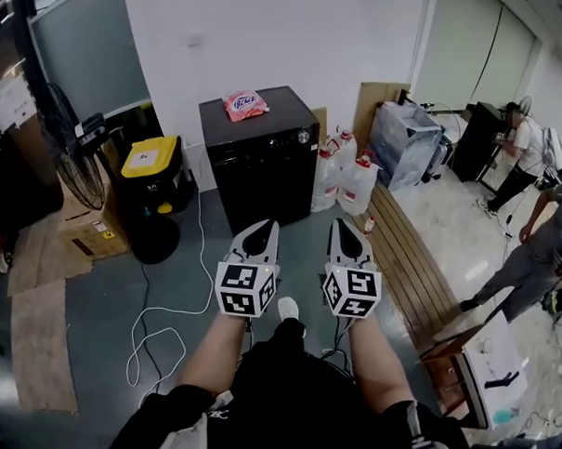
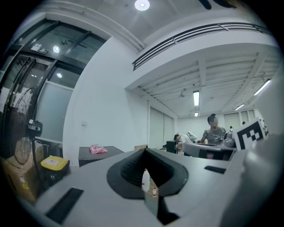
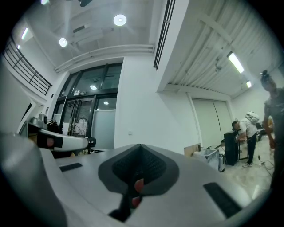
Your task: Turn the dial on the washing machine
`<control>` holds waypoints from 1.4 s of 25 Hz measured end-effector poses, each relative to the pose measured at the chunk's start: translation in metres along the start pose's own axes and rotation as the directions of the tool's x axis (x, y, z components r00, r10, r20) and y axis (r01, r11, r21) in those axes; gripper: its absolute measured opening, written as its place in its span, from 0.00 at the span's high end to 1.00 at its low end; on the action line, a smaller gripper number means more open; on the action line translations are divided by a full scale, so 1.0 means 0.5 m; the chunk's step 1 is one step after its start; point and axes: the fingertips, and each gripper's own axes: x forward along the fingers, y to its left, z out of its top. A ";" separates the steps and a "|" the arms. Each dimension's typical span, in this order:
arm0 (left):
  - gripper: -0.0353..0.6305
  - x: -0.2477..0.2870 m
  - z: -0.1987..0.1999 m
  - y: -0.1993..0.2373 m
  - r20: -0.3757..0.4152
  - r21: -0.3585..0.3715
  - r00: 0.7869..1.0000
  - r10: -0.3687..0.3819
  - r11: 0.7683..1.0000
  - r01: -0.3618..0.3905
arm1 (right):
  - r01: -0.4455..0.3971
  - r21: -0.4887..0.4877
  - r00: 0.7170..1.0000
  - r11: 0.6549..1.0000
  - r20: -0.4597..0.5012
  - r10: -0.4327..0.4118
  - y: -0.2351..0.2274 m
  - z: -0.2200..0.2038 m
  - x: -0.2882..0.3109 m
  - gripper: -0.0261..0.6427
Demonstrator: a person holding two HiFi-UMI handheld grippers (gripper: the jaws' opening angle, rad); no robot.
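The black washing machine [image 1: 260, 162] stands against the white wall, with a pink packet [image 1: 244, 104] on its lid and a small silver dial [image 1: 303, 136] at its top right front. My left gripper [image 1: 260, 229] and right gripper [image 1: 347, 227] are held side by side and level, pointing at the machine from well short of it. Both have their jaws together with nothing in them. In the left gripper view the left gripper [image 2: 145, 154] points past the machine [image 2: 95, 155], which shows low at the left. In the right gripper view the right gripper [image 3: 141, 150] hides the machine.
A black bin with a yellow lid [image 1: 152, 162] and a floor fan [image 1: 79, 159] stand left of the machine. White jugs with red caps [image 1: 343, 180] stand at its right. A wooden slatted platform [image 1: 414, 262] runs along the right. A white cable [image 1: 170, 321] lies on the floor. People [image 1: 531, 244] stand at the far right.
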 end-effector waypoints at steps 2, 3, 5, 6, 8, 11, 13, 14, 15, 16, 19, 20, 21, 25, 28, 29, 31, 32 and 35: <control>0.93 0.036 -0.002 -0.001 0.007 0.009 1.000 -0.005 1.000 0.005 | -0.001 -0.019 1.000 1.000 0.000 0.001 -0.017 -0.004 0.021 0.96; 0.93 0.055 -0.001 -0.001 0.009 0.019 1.000 -0.004 1.000 0.004 | -0.002 -0.030 1.000 1.000 0.000 0.002 -0.027 -0.005 0.034 0.96; 0.93 0.094 -0.002 0.002 0.009 0.033 1.000 -0.003 0.999 0.003 | -0.003 -0.041 1.000 0.999 -0.004 0.003 -0.047 -0.009 0.062 0.96; 0.93 0.113 -0.004 0.003 0.008 0.034 1.000 -0.005 0.999 0.005 | -0.002 -0.042 1.000 0.999 -0.008 0.002 -0.059 -0.014 0.078 0.96; 0.93 0.156 -0.012 0.007 0.001 0.034 1.000 -0.010 0.999 0.010 | 0.000 -0.042 1.000 0.999 -0.018 -0.001 -0.086 -0.025 0.113 0.96; 0.93 0.231 -0.019 0.030 -0.008 0.025 1.000 -0.004 1.000 0.004 | -0.009 -0.047 0.999 0.999 -0.035 0.007 -0.121 -0.044 0.183 0.96; 0.93 0.284 -0.019 0.051 -0.013 0.019 1.000 0.007 1.000 -0.007 | -0.022 -0.044 0.999 0.999 -0.047 0.019 -0.141 -0.056 0.237 0.96; 0.93 0.309 -0.019 0.062 -0.017 0.016 1.000 0.013 1.000 -0.013 | -0.027 -0.040 0.998 0.999 -0.054 0.025 -0.151 -0.062 0.266 0.96; 0.93 0.335 -0.019 0.074 -0.022 0.012 1.000 0.020 1.000 -0.020 | -0.032 -0.037 0.998 0.999 -0.061 0.030 -0.162 -0.068 0.294 0.96; 0.93 0.360 -0.021 0.087 -0.030 0.009 0.999 0.027 1.000 -0.026 | -0.037 -0.035 0.997 0.999 -0.067 0.035 -0.171 -0.073 0.323 0.96; 0.93 0.437 -0.038 0.127 -0.060 0.000 0.997 0.047 0.999 -0.047 | -0.050 -0.028 0.996 0.998 -0.077 0.047 -0.199 -0.090 0.407 0.96; 0.93 0.463 -0.045 0.139 -0.070 -0.002 0.996 0.053 0.999 -0.053 | -0.054 -0.024 0.995 0.998 -0.080 0.052 -0.210 -0.097 0.435 0.96; 0.93 0.487 -0.052 0.150 -0.079 -0.003 0.995 0.059 0.998 -0.060 | -0.059 -0.019 0.995 0.998 -0.084 0.057 -0.220 -0.104 0.463 0.96; 0.93 0.580 -0.088 0.197 -0.123 0.004 0.989 0.079 0.997 -0.079 | -0.076 0.003 0.992 0.997 -0.102 0.076 -0.257 -0.141 0.573 0.96; 0.93 0.653 -0.111 0.231 -0.158 0.009 0.983 0.089 0.996 -0.089 | -0.087 0.009 0.988 0.996 -0.125 0.087 -0.283 -0.174 0.653 0.96; 0.93 0.676 -0.111 0.240 -0.165 0.009 0.982 0.092 0.996 -0.092 | -0.089 0.012 0.987 0.996 -0.133 0.090 -0.292 -0.180 0.677 0.96; 0.93 0.719 -0.096 0.254 -0.163 0.013 0.982 0.093 0.996 -0.092 | -0.093 0.012 0.986 0.996 -0.135 0.094 -0.305 -0.179 0.721 0.96; 0.93 0.738 -0.086 0.260 -0.156 0.015 0.983 0.093 0.996 -0.092 | -0.095 0.008 0.987 0.995 -0.130 0.095 -0.311 -0.174 0.740 0.96; 0.93 0.782 -0.069 0.279 -0.141 0.016 0.985 0.102 0.995 -0.101 | -0.102 0.001 0.988 0.995 -0.118 0.102 -0.326 -0.163 0.786 0.96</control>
